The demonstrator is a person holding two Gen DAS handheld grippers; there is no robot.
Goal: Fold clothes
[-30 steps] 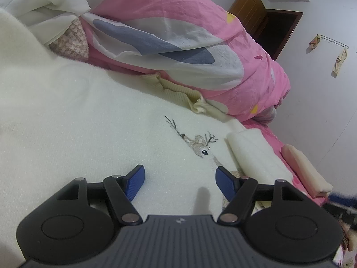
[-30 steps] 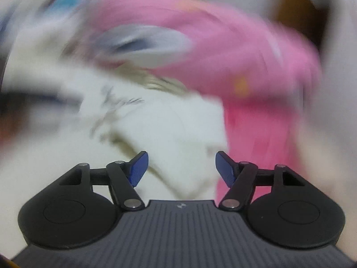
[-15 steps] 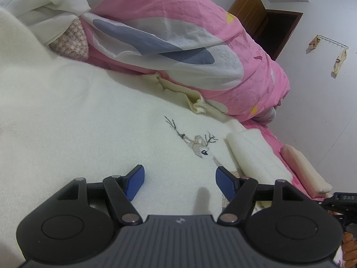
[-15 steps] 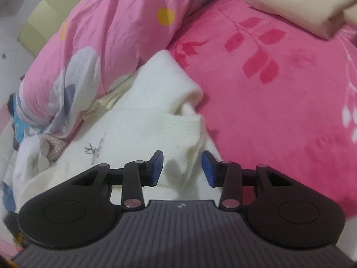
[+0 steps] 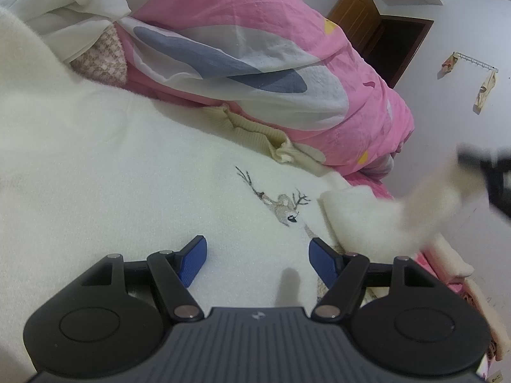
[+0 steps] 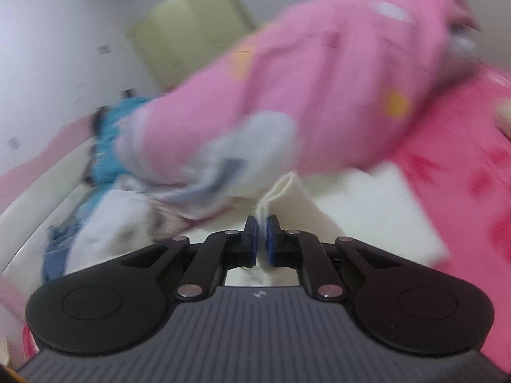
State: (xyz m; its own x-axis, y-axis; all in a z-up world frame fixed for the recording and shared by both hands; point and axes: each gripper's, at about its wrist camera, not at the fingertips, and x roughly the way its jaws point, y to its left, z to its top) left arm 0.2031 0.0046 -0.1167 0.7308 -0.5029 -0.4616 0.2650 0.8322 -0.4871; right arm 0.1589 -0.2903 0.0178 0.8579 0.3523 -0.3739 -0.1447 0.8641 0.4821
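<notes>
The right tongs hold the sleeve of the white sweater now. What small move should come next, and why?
Probably carry the sleeve cuff inward across the fluffy white sweater with the embroidered deer. The right tongs are shut on the cuff and hold it lifted, while the sweater body lies flat on the bed. The left tongs rest open over the body, holding nothing.

Soft even indoor light, fisheye-bent edges (right wrist view smeared by motion blur).
</notes>
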